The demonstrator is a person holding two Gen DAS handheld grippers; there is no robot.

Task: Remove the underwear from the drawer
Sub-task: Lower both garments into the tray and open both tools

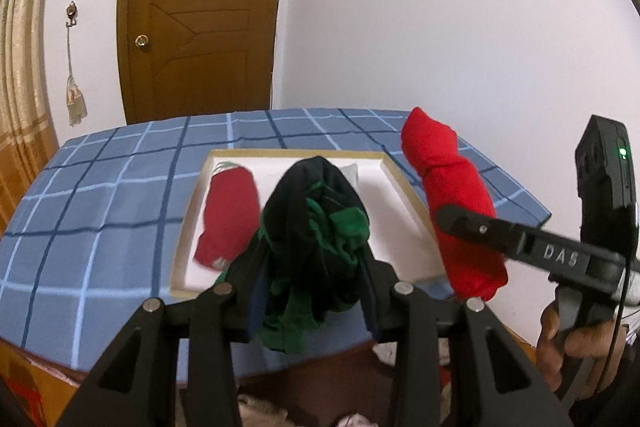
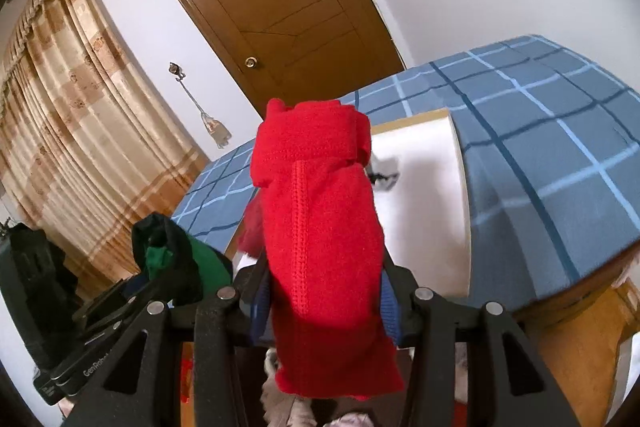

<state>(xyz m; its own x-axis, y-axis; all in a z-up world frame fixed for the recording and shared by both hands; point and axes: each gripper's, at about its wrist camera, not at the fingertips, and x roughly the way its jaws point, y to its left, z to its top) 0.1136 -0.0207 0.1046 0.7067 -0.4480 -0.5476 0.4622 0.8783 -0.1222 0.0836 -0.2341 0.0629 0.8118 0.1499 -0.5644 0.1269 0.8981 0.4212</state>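
Left tongs [image 1: 316, 267] are clamped on a green-black garment [image 1: 316, 211], right tongs [image 2: 326, 291] on a red garment [image 2: 320, 223], both lifted above the tray [image 1: 404, 183]; one dark-red garment [image 1: 228, 219] lies inside, unremoved.

White raised letters "DAS" stand on the black arm of the right gripper [image 1: 456, 223], seen from the left wrist. In the right wrist view, the left gripper [image 2: 120, 303] bears white print beginning "GenRobot", partly cut off; smaller print below it is unreadable.
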